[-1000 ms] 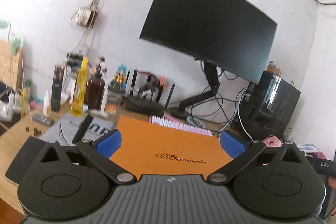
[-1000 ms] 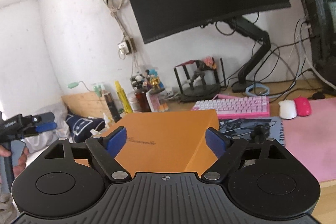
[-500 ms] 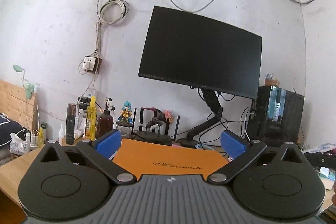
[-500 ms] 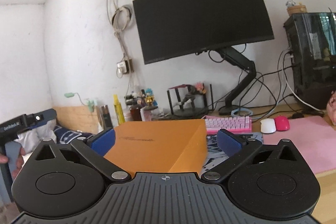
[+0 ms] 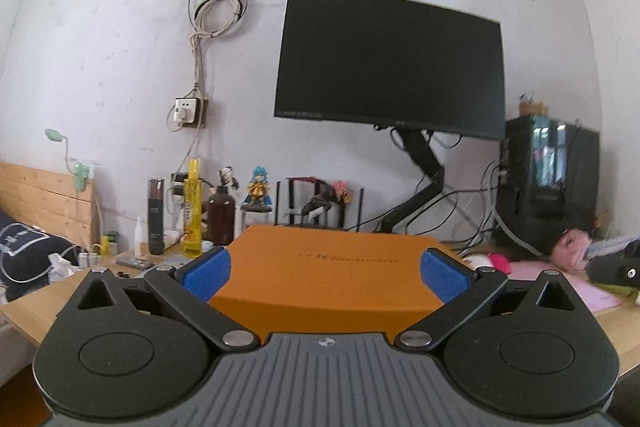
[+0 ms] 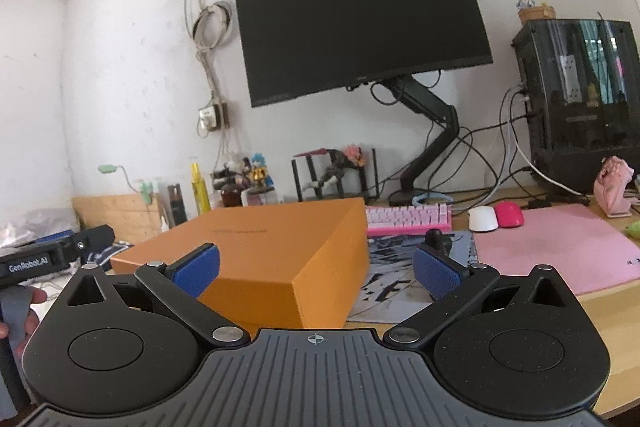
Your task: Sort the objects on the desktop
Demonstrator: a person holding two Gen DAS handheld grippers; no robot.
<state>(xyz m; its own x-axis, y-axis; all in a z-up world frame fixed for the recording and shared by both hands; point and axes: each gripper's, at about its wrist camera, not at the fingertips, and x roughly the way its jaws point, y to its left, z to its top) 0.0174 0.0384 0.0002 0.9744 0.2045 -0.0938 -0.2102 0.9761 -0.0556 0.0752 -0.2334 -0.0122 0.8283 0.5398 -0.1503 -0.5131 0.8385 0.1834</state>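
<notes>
- orange box (image 6: 280, 259) resting on the wooden tabletop (image 6: 608, 311), left of the pink keyboard (image 6: 408, 219).
- left tool (image 5: 325, 273) spread wide, blue pads flanking the box's near corners; contact unclear.
- right tool (image 6: 316, 267) spread wide, pinching nothing.

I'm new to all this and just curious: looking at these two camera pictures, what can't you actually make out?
- Left wrist view: the writing on the orange box lid is blurred, unreadable.
- Left wrist view: the box hides the keyboard and most of the desk behind it.
- Right wrist view: the left gripper is cut off by the picture's edge, its fingers unseen.
- Both views: bottle labels by the wall, such as the yellow bottle, are too small to read.
</notes>
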